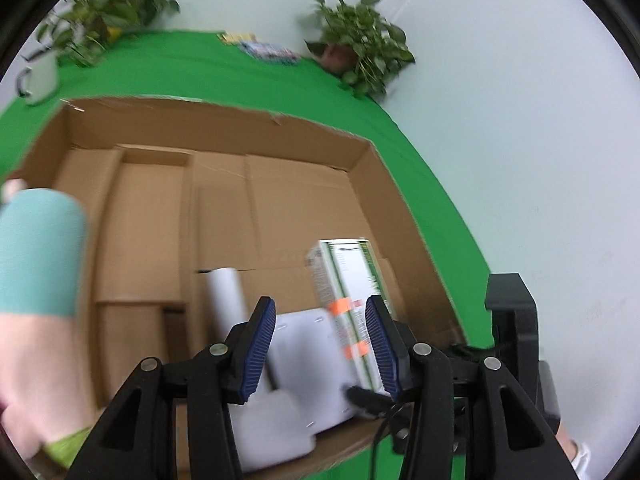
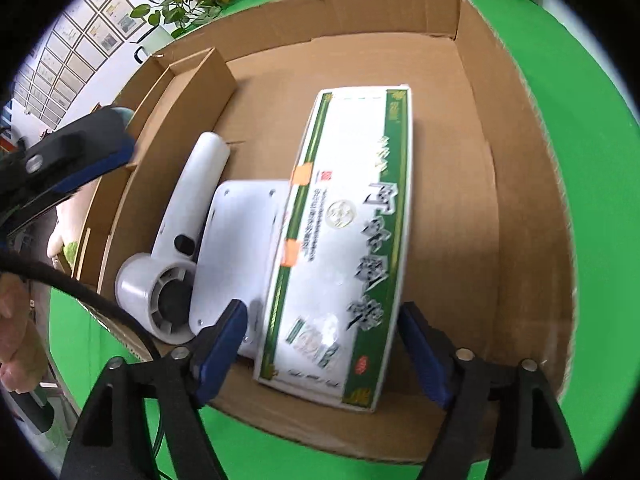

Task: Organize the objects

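Right gripper (image 2: 320,344) astride green-white box (image 2: 344,240), lengthwise away.

Worktop (image 1: 256,76), green-covered: open cardboard box (image 1: 224,120) near its middle. Far edge: two potted plants (image 1: 360,44) at the corners, flat printed packets (image 1: 268,50) between them. Far left: white enamel mug (image 1: 38,76).

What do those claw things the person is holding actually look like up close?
Each claw is a black plastic frame of angular struts joined by silver round pins. The left claw and right claw both carry two fingers faced with ribbed dark-blue pads. A black cable loops near the left one. The person's arm shows a teal sleeve.
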Tool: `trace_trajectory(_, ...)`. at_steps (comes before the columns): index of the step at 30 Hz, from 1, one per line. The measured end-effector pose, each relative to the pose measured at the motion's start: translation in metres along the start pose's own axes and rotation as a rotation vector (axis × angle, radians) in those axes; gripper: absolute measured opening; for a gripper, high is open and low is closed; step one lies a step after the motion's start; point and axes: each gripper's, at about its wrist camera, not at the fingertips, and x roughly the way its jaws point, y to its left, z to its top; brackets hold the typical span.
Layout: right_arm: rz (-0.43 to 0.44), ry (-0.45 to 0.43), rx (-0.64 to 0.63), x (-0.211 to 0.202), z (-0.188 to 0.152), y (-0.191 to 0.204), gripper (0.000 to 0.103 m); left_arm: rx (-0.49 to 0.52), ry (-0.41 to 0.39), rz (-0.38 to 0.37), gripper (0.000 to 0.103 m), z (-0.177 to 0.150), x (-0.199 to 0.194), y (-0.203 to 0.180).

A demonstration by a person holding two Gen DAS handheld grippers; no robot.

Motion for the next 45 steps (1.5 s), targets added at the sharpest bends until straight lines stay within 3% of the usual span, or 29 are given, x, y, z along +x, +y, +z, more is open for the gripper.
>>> trace_trajectory(2,-0.034,-0.026,-0.020,-0.006,-0.008,0.015,0.079,0.022,-0.050,0.061,0.045,-0.013,-0.021,0.006)
trace_trajectory(4,-0.074,-0.110,-0.036,-0.020,-0.016,0.021,0.079,0.064,-0.116,0.151,0.050,-0.026,-0.042,0.005)
trace_trajectory(10,-0.113,-0.602,-0.052,-0.071,-0.068,0.049,0.089,0.132,-0.339,0.421,0.091,-0.096,-0.082,0.009)
trace_trajectory(11,-0.131,-0.648,-0.041,-0.074,-0.058,0.045,0.095,0.129,-0.356,0.444,0.096,-0.110,-0.091,0.014)
trace_trajectory(13,-0.169,-0.718,-0.028,-0.075,-0.062,0.047,0.103,0.131,-0.405,0.505,0.098,-0.138,-0.096,0.020)
trace_trajectory(16,-0.234,-0.735,-0.047,-0.066,-0.079,0.051,0.103,0.135,-0.414,0.552,0.098,-0.164,-0.090,0.027)
trace_trajectory(20,-0.306,-0.707,-0.033,-0.039,-0.069,0.054,0.102,0.079,-0.431,0.579,0.098,-0.171,-0.071,0.036)
trace_trajectory(22,-0.362,-0.735,-0.056,-0.041,-0.079,0.058,0.102,0.083,-0.445,0.604,0.098,-0.171,-0.061,0.037)
trace_trajectory(25,-0.369,-0.759,-0.051,-0.042,-0.085,0.058,0.102,0.113,-0.453,0.624,0.102,-0.165,-0.049,0.034)
trace_trajectory(45,-0.366,-0.759,-0.050,-0.041,-0.089,0.054,0.102,0.128,-0.445,0.637,0.103,-0.159,-0.047,0.034)
